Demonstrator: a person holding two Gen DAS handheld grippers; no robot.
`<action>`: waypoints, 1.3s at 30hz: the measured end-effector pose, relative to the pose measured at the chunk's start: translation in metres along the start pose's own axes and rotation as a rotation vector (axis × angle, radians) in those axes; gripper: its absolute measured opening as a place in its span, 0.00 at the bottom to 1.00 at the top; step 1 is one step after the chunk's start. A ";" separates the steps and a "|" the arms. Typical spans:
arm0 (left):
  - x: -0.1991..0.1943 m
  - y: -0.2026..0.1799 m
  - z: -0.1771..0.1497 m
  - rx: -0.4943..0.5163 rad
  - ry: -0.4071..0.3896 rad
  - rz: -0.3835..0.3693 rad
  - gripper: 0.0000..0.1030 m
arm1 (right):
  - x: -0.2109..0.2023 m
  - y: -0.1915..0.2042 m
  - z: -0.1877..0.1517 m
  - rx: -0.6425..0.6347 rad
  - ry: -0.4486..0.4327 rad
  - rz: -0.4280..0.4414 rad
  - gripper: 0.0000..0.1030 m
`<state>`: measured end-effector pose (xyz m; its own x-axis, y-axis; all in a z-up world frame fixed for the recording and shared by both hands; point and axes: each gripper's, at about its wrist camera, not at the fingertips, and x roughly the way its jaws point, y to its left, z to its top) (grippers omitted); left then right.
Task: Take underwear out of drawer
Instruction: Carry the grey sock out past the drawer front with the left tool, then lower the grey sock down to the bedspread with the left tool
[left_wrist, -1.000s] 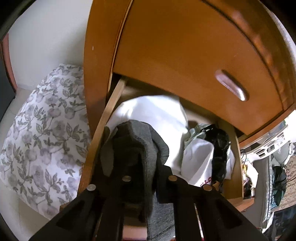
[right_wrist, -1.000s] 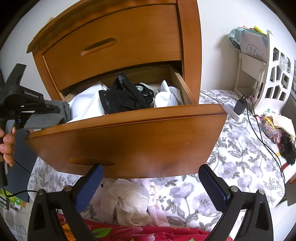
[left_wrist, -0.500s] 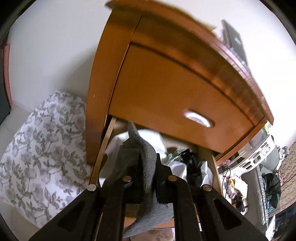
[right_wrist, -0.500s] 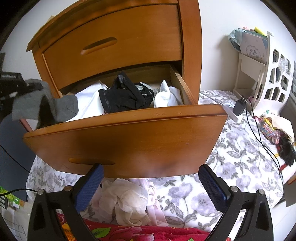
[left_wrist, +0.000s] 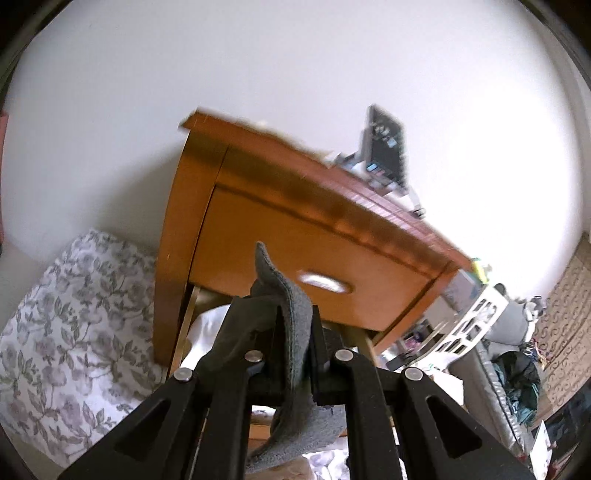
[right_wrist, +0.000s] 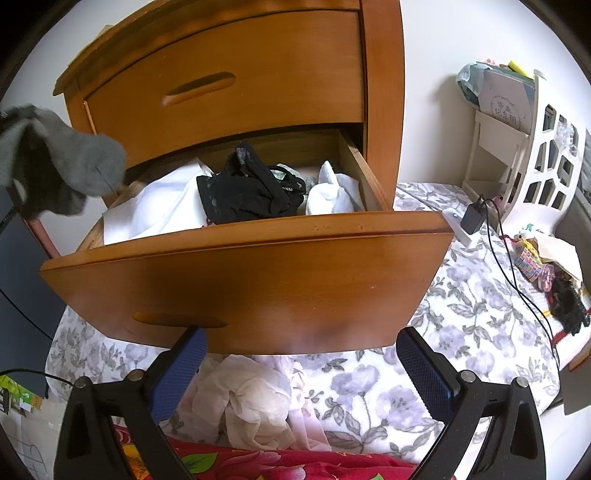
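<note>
**Grey underwear clamped in the left tool**

The left tool (left_wrist: 293, 332) is clamped on the grey underwear (left_wrist: 295, 354), which hangs in folds between its fingers, above and to the left of the open drawer (right_wrist: 255, 280). The right tool (right_wrist: 301, 365) hovers below the drawer front with its fingers wide apart, holding nothing. White cloth (right_wrist: 155, 210) and a black lace garment (right_wrist: 247, 192) lie inside the drawer.
</note>
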<state>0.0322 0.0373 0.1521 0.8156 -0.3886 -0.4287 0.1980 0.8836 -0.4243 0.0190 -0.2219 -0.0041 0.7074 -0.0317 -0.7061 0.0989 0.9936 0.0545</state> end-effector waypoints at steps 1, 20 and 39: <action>-0.007 -0.003 0.000 0.008 -0.012 -0.011 0.08 | 0.000 0.001 0.000 -0.001 0.000 -0.001 1.00; -0.111 -0.031 -0.020 0.112 -0.096 -0.143 0.08 | -0.004 0.004 0.000 -0.024 -0.009 -0.036 1.00; -0.052 -0.019 -0.095 0.065 0.236 -0.147 0.08 | -0.005 0.004 0.000 -0.027 -0.013 -0.046 1.00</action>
<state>-0.0655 0.0159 0.1060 0.6277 -0.5573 -0.5436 0.3453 0.8251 -0.4471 0.0157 -0.2175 0.0001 0.7116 -0.0783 -0.6983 0.1127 0.9936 0.0035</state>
